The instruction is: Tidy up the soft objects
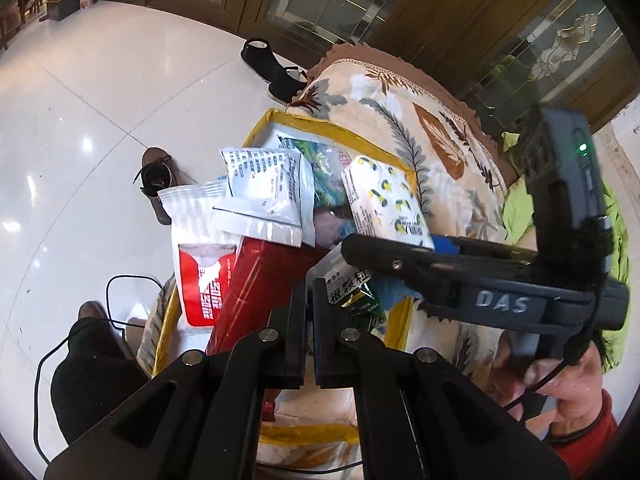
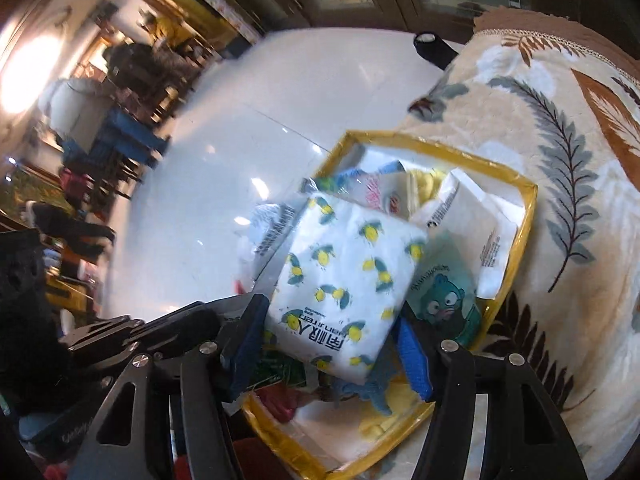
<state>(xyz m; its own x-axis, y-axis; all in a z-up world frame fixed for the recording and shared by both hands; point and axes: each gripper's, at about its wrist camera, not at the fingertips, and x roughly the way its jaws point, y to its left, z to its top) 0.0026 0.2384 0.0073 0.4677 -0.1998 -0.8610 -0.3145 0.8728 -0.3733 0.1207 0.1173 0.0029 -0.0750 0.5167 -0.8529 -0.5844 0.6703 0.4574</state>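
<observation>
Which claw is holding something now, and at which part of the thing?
The right claw holds the white lemon-print soft pack by its lower end. The left claw is shut, empty.

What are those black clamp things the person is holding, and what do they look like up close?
They are hand-held grippers. The left gripper is black, with flat fingers on hinged arms and silver rivets. The right gripper is also black but has blue pads, raised "DAS" lettering, a green light and a thin black cable. The hand behind it has a red sleeve.
</observation>
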